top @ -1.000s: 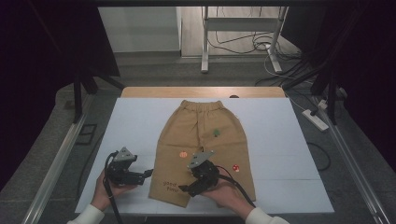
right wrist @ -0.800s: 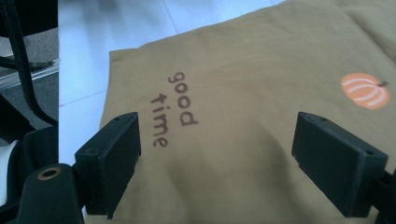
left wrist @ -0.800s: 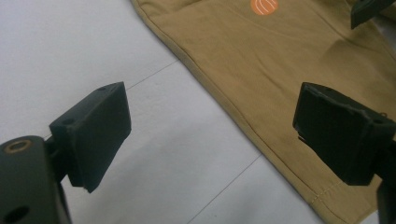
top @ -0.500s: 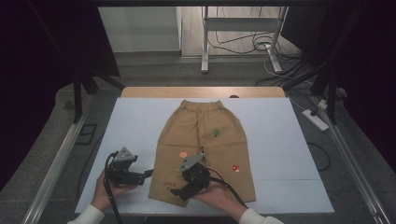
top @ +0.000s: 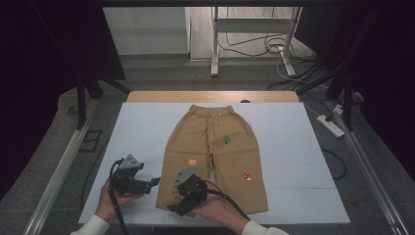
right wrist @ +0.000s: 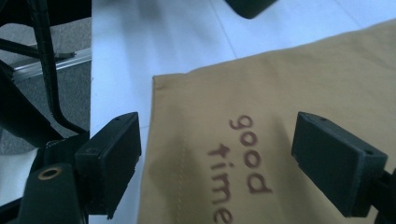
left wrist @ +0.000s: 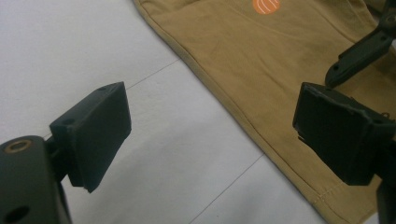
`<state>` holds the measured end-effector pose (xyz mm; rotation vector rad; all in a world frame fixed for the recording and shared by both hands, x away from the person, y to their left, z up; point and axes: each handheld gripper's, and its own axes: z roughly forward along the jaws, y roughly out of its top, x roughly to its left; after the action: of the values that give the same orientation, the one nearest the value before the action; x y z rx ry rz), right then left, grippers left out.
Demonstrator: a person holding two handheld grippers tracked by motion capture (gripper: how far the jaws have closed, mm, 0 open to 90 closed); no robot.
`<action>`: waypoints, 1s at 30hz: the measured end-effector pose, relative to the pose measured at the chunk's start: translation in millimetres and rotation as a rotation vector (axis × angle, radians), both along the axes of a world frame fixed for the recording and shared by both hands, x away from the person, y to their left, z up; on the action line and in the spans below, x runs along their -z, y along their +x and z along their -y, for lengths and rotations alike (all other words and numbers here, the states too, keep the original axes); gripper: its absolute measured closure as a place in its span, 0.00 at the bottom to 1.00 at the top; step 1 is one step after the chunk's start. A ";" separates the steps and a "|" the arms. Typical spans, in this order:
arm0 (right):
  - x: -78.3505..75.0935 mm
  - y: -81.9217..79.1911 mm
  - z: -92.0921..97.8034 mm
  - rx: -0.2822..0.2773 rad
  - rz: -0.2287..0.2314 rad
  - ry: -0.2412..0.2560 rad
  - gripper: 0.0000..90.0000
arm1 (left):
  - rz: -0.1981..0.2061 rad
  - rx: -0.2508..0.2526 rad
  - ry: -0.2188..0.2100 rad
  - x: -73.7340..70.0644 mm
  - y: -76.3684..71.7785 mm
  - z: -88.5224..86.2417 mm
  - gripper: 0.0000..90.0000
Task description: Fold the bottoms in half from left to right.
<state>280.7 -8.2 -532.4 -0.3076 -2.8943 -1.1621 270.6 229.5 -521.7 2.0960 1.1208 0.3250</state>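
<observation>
High view: tan trousers [top: 215,156] lie flat on the white table [top: 303,161], waistband at the far edge, both leg hems toward the person. Their long axis runs from the person straight away.
Left gripper, high view: the left gripper [top: 155,181] sits on the bare table just beside the outer seam of the left trouser leg, jaws aimed toward the cloth.
Right gripper, high view: the right gripper [top: 172,210] hovers over the hem corner of that same leg — the nearer tool to the hem.

Left gripper view: jaws stand wide apart with nothing between them. The trousers [left wrist: 261,70] run slantwise across the upper right, their side seam passing between the two jaws; an orange patch [left wrist: 266,4] shows at the top. The right gripper's jaw is partly visible at the upper right edge.

Right gripper view: jaws are spread wide and grip nothing. The hem corner of the trousers [right wrist: 289,102] lies between them, printed with "good time" [right wrist: 238,158]. The table's edge lies at the left, just beyond the corner.

Key relation: the hem corner lies straight ahead of the right gripper, and the side seam lies toward the left gripper's right jaw — so each tool looks placed to pinch an edge of the same leg.
</observation>
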 end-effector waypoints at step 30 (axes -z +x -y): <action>0.4 -5.2 -13.9 -0.039 0.134 -0.076 0.94 | -0.008 -0.008 0.001 2.2 1.0 -3.7 0.13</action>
<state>275.5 5.7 -532.8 -0.1788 -3.0499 -1.1112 271.6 233.1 -523.9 2.0959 1.1348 0.3214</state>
